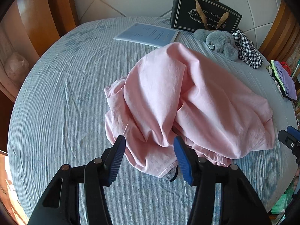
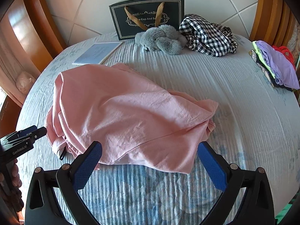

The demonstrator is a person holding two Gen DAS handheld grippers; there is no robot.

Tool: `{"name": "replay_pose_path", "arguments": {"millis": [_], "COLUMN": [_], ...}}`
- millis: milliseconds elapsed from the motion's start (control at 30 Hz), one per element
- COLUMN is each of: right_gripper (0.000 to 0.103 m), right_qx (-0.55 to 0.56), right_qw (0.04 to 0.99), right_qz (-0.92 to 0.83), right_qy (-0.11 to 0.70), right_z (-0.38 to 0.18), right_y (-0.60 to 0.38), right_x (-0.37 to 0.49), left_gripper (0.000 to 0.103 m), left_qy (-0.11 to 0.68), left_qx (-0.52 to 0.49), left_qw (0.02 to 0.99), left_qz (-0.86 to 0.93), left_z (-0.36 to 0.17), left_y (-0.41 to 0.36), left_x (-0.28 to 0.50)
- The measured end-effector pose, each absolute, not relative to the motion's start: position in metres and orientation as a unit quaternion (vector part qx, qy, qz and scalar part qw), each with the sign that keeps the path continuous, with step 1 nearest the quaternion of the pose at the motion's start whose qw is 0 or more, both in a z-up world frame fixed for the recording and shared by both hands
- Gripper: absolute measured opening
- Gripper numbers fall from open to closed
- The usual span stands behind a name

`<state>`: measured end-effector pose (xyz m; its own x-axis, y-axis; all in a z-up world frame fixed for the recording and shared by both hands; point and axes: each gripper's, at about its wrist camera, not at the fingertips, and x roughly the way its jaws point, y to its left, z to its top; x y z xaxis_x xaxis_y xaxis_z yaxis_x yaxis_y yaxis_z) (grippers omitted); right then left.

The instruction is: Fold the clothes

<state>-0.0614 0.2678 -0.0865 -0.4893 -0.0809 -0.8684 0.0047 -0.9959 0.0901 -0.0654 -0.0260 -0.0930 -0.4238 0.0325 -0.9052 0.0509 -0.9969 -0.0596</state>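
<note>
A crumpled pink garment (image 1: 187,101) lies in a heap on the blue striped bedspread (image 1: 56,103); it also shows in the right wrist view (image 2: 123,116). My left gripper (image 1: 149,150) is open, its blue pads on either side of the garment's near hem, holding nothing. My right gripper (image 2: 150,151) is open wide at the garment's near edge, empty. The left gripper shows at the left edge of the right wrist view (image 2: 28,134); part of the right gripper (image 1: 289,138) shows at the right edge of the left wrist view.
At the far side stand a dark gift bag (image 2: 148,16), a grey plush toy (image 2: 161,41), a checked cloth (image 2: 206,35) and a blue booklet (image 2: 97,52). A stack of folded clothes (image 2: 275,67) lies at the right. Wooden bed frame (image 2: 37,24) surrounds the bedspread (image 2: 225,93).
</note>
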Motion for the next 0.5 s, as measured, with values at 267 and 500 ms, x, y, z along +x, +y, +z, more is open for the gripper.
{"name": "replay_pose_path", "arguments": {"millis": [267, 500], "right_gripper": [0.068, 0.089], "right_qx": [0.532, 0.553], "right_qw": [0.008, 0.016], "right_qz": [-0.846, -0.831], "right_qy": [-0.025, -0.056], "right_z": [-0.12, -0.145], "right_y": [0.284, 0.295], "right_x": [-0.095, -0.112], "left_gripper": [0.052, 0.048], "left_qy": [0.028, -0.003], "left_qx": [0.553, 0.576], "left_qw": [0.007, 0.011], "left_qz": [-0.833, -0.817], "left_z": [-0.124, -0.147], "left_y": [-0.029, -0.02], "left_x": [-0.089, -0.098]}}
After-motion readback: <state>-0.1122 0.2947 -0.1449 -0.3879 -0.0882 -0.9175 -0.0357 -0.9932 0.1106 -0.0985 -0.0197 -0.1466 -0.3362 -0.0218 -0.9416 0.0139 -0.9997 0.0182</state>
